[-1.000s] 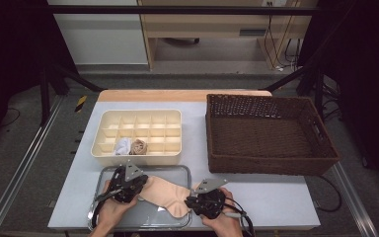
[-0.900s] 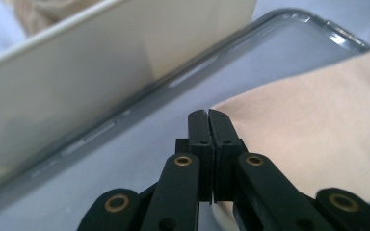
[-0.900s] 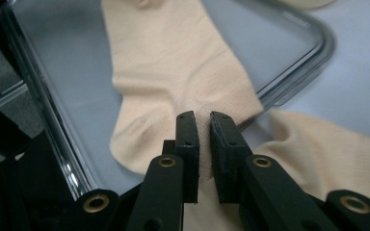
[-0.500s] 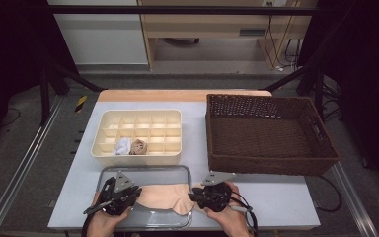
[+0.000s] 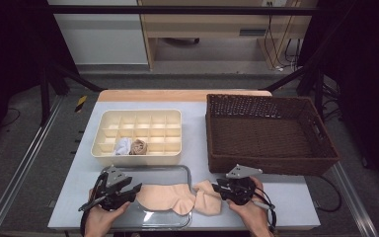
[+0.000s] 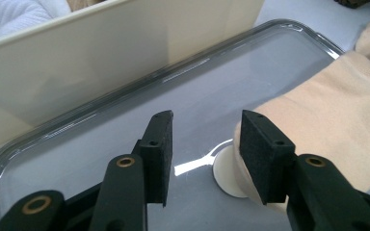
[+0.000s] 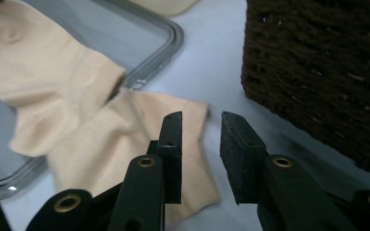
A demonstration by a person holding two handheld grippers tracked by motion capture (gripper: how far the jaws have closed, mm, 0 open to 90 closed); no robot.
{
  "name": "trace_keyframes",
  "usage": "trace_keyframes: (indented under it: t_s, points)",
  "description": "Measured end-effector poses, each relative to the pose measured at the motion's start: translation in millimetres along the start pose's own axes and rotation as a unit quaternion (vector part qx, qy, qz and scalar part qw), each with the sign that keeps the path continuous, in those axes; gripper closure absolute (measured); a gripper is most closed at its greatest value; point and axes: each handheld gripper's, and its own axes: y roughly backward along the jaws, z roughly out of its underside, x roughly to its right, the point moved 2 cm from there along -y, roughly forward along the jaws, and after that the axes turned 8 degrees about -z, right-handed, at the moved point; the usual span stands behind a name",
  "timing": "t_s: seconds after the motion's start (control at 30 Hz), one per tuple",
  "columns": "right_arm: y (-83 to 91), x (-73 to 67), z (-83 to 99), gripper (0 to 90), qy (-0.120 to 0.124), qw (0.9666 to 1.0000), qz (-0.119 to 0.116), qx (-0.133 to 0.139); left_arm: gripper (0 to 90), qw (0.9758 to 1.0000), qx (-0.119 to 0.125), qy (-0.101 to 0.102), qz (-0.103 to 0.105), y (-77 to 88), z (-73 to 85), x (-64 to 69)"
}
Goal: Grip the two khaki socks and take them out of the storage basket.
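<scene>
Lying lengthwise across the tray [image 5: 177, 170] rim, a beige sock [image 5: 180, 197] is flanked by the left gripper [image 5: 135, 188] and right gripper [image 5: 215, 187], both seen freshly opened and holding nothing, one at each end.

Left gripper [image 5: 137, 189] jaws just opening, now off the peach sock [image 5: 177, 197], its toe end lying free beside one pad. Right gripper [image 5: 216, 188] jaws parted wider than a second ago too, nothing between them, shifted rightward from over the clear tray [image 5: 177, 170] toward the wicker basket [image 5: 271, 133]. Sock stretched out longer than before, cuff end now draped over the tray's right rim onto the table [image 5: 286, 197].
</scene>
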Motion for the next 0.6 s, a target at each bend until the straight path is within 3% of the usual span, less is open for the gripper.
trace_keyframes:
  t_s: [0.3, 0.4, 0.47, 0.6]
  points:
    - [-14.2, 1.3, 2.6, 70.5, -0.005, 0.9996, -0.014, -0.025, 54.6, 0.9998, 0.017, 0.007, -0.001, 3.0, -2.1, -0.7]
    - [-12.2, -1.0, -1.2, 70.6, -0.005, 0.9997, -0.02, -0.01, 54.9, 0.9998, 0.016, 0.007, 0.0, 3.1, -2.2, -0.6]
    - [-9.1, -7.0, -11.2, 70.8, -0.006, 0.9993, -0.034, 0.016, 59.1, 0.9999, 0.006, 0.005, 0.008, 0.4, -2.1, 0.4]
    - [-12.3, -16.9, -18.9, 69.7, -0.001, 0.9982, -0.055, 0.026, 63.4, 0.9999, -0.001, -0.001, 0.015, -1.1, -2.4, 3.0]
